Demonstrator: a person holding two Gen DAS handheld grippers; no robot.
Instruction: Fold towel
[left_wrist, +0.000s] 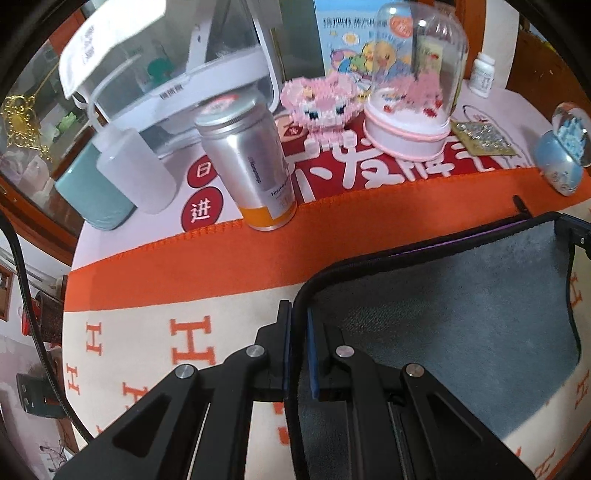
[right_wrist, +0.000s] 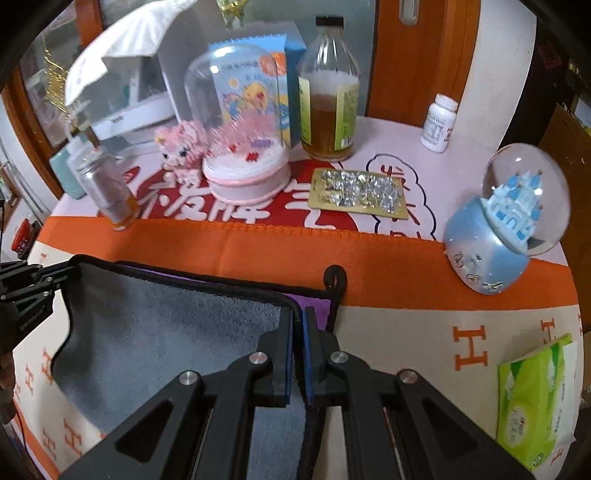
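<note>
Two tools (left_wrist: 299, 317) (right_wrist: 298, 317) pinch grey towel (left_wrist: 443, 325); cloth (left_wrist: 192, 339) repeats "H".

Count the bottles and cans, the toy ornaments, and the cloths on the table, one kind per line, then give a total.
Bottles and cans: 4, the silver can, squeeze bottle, amber glass bottle, white pill bottle.
Toy ornaments: 3, the pink brick figure, dome display, blue snow globe.
Cloths: 2, the grey towel, orange cloth.
Total: 9.

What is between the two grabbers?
The grey towel stretches between the left gripper and right gripper, clearest in the right wrist view.
</note>
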